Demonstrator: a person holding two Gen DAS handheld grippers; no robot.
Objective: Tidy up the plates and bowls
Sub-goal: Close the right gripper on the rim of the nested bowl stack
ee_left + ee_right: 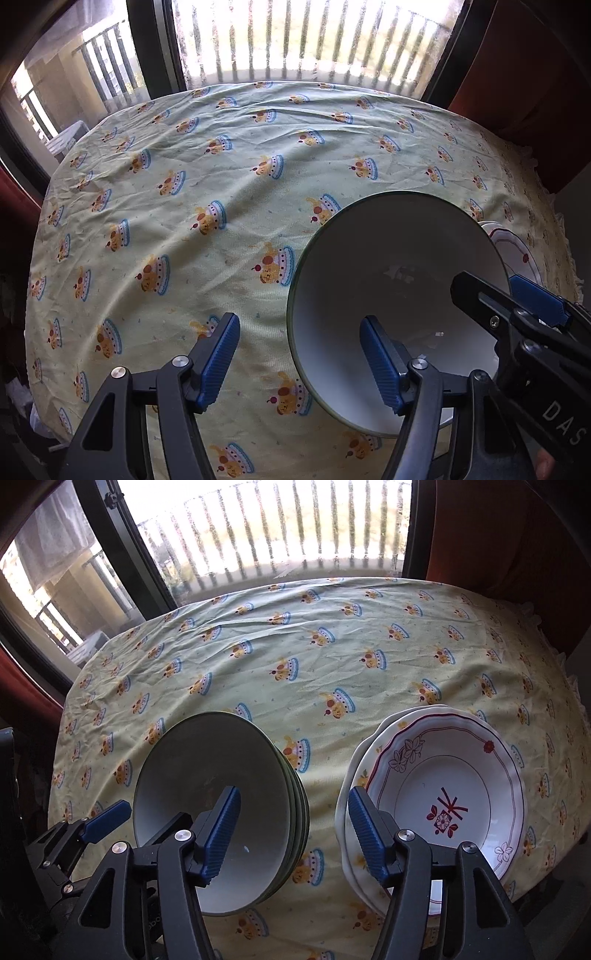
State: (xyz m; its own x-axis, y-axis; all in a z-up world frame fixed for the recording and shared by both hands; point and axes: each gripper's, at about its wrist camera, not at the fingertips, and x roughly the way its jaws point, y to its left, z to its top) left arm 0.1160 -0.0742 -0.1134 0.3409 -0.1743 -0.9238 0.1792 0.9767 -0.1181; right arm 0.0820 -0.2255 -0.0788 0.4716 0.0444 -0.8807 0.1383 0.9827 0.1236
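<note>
Both tools hover above the table with jaws apart and empty: the left gripper beside the bowl stack, the right gripper over the gap between the bowl stack and the plate stack. Both piles appear already nested and stand apart on the tablecloth. Any remaining tidying is best done by closing on a rim squarely and nudging slowly, lest a tilted bowl slide off its pile.
</note>
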